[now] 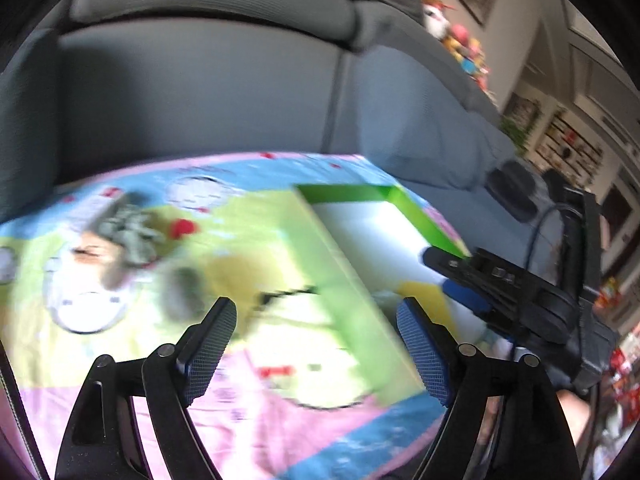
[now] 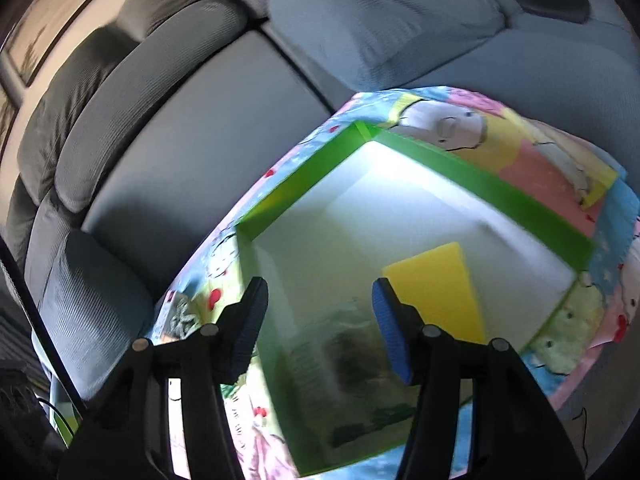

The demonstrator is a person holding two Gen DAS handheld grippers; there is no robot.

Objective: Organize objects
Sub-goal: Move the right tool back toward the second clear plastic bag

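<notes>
A fabric storage box with cartoon prints and a green rim (image 2: 480, 176) stands open on a grey sofa; it also shows in the left wrist view (image 1: 344, 194). Inside lie a yellow sponge-like block (image 2: 444, 292) and a blurred greenish packet (image 2: 344, 364). My right gripper (image 2: 320, 324) is open and empty, hovering over the box's opening. My left gripper (image 1: 320, 344) is open and empty, close to the box's printed outer side. The right gripper (image 1: 472, 292) shows in the left wrist view, reaching over the box.
The grey sofa (image 2: 180, 128) has seat and back cushions behind the box. A dark object (image 2: 556, 0) lies on the sofa at the far right. Colourful toys (image 1: 464, 48) sit on the sofa back, with shelves (image 1: 568, 148) beyond.
</notes>
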